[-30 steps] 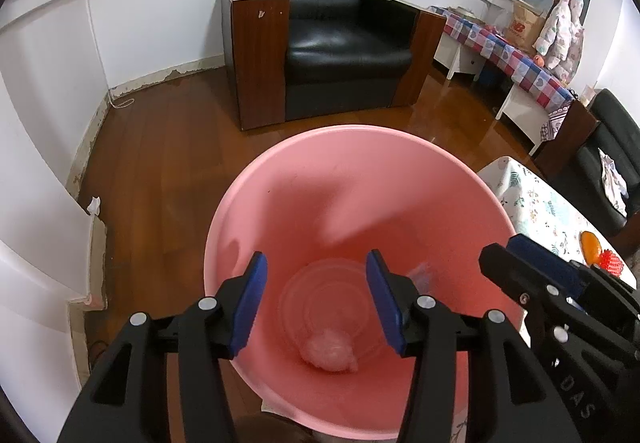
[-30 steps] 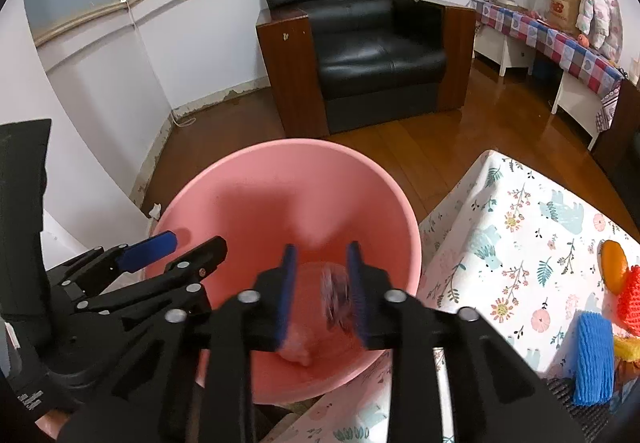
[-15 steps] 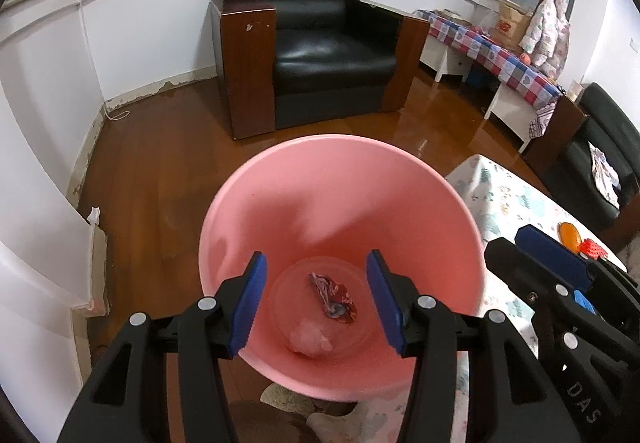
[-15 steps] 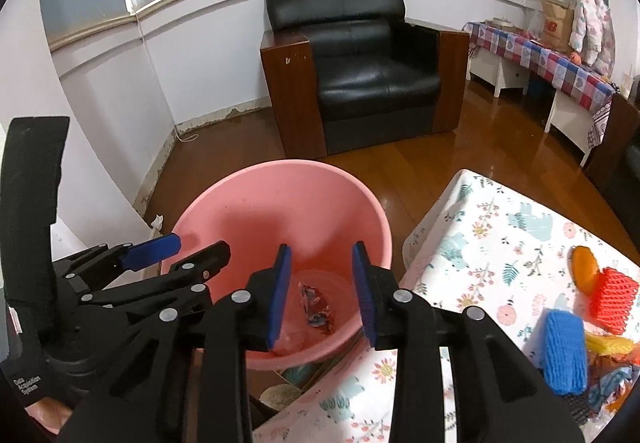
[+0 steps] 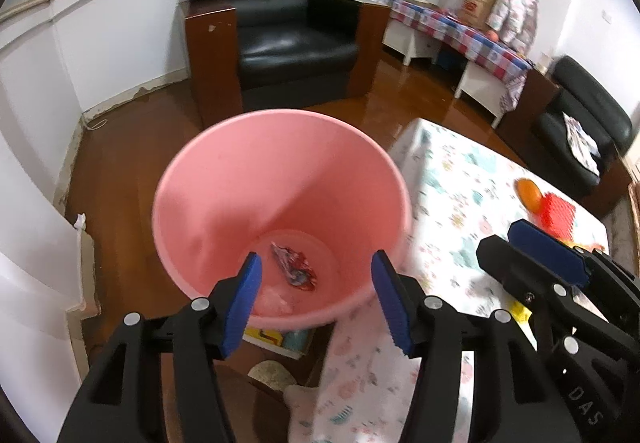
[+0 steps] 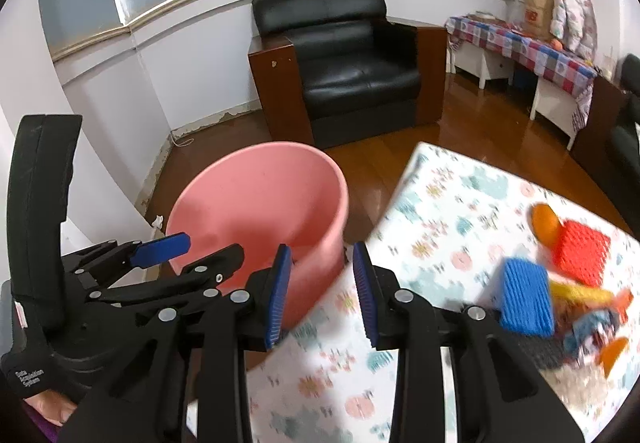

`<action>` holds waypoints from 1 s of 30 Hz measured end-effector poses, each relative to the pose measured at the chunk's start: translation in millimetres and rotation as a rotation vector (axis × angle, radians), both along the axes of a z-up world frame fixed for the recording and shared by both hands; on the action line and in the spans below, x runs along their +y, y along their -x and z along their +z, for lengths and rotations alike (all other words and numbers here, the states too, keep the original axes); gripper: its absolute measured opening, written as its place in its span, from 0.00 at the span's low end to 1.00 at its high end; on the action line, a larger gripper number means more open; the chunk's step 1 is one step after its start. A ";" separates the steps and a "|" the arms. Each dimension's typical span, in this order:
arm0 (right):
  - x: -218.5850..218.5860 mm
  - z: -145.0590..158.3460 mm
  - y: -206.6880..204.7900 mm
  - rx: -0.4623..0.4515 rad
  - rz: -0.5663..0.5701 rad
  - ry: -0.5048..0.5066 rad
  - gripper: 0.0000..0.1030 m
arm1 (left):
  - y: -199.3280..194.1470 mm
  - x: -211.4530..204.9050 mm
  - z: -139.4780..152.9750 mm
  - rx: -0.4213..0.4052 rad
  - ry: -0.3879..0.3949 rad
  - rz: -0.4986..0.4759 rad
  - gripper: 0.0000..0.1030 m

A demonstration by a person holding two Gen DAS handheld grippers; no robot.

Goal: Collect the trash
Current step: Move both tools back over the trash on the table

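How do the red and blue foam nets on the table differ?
The red foam net lies farther back, beside the orange fruit; the blue foam net lies nearer the right hand-held gripper. The red one looks squarish and flat; the blue one looks longer, propped on a pile of wrappers. Both have a ribbed mesh texture and rest on the floral tablecloth.

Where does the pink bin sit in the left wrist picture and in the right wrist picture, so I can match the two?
Left wrist: the pink bin fills the centre, seen from above, with a red wrapper on its bottom, beyond the open left gripper.
Right wrist: the pink bin is left of centre, interior bottom hidden, behind the open right gripper.
Shared landmark: the black armchair against the wall behind the bin.
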State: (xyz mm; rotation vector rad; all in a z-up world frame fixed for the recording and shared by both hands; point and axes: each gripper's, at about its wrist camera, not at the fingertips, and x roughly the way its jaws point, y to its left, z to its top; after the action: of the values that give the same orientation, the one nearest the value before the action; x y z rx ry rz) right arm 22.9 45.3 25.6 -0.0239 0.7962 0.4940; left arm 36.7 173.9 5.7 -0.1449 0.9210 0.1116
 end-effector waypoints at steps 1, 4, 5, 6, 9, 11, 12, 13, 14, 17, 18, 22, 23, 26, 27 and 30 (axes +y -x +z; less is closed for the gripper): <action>-4.6 -0.8 2.5 0.005 -0.007 0.001 0.32 | 3.0 -6.2 -0.6 0.002 -0.002 -0.012 0.55; -24.1 -4.5 11.1 0.022 -0.042 0.001 0.32 | 7.5 -28.0 -2.6 0.010 -0.015 -0.052 0.55; -28.6 -5.5 12.3 0.026 -0.052 0.000 0.32 | 8.2 -33.2 -3.3 0.013 -0.018 -0.064 0.55; -35.4 -6.9 15.0 0.029 -0.066 0.002 0.33 | 9.3 -40.3 -4.5 0.016 -0.022 -0.075 0.55; -53.6 -10.8 23.4 0.031 -0.106 0.011 0.33 | 10.1 -58.1 -6.7 0.026 -0.032 -0.111 0.55; -64.4 -12.5 27.4 0.035 -0.132 0.009 0.33 | 10.1 -66.1 -7.6 0.029 -0.036 -0.127 0.55; -71.7 -12.9 29.5 0.036 -0.145 0.005 0.33 | 10.8 -70.8 -8.1 0.029 -0.037 -0.135 0.55; -77.3 -13.1 31.4 0.035 -0.156 0.003 0.33 | 11.0 -75.4 -8.4 0.027 -0.036 -0.145 0.55; -81.2 -13.3 33.2 0.033 -0.164 0.002 0.33 | 11.6 -79.4 -8.3 0.025 -0.036 -0.153 0.55; -95.2 -13.1 39.5 0.021 -0.195 0.004 0.33 | 12.6 -93.4 -7.3 0.019 -0.038 -0.181 0.55; -97.5 -13.8 42.5 0.016 -0.202 0.006 0.33 | 13.0 -96.0 -7.2 0.017 -0.038 -0.188 0.55; -115.5 -16.5 49.7 0.007 -0.235 0.010 0.33 | 13.5 -110.9 -5.4 0.007 -0.043 -0.231 0.56; -119.3 -17.1 51.2 0.008 -0.243 0.009 0.34 | 13.8 -113.3 -5.4 0.006 -0.043 -0.239 0.56; -136.5 -21.1 57.3 0.016 -0.276 0.002 0.34 | 13.7 -122.8 -6.9 0.009 -0.041 -0.267 0.57; -140.4 -21.5 58.3 0.018 -0.285 0.000 0.34 | 13.6 -125.7 -7.7 0.012 -0.041 -0.274 0.57; -156.1 -23.7 63.1 0.024 -0.319 -0.010 0.34 | 11.8 -135.8 -10.6 0.031 -0.034 -0.306 0.57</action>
State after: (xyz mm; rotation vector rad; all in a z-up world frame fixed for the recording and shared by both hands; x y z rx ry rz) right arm -40.2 -110.8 1.9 0.1171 0.8034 0.1961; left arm 24.9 38.0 -4.9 0.0308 0.9610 -0.1544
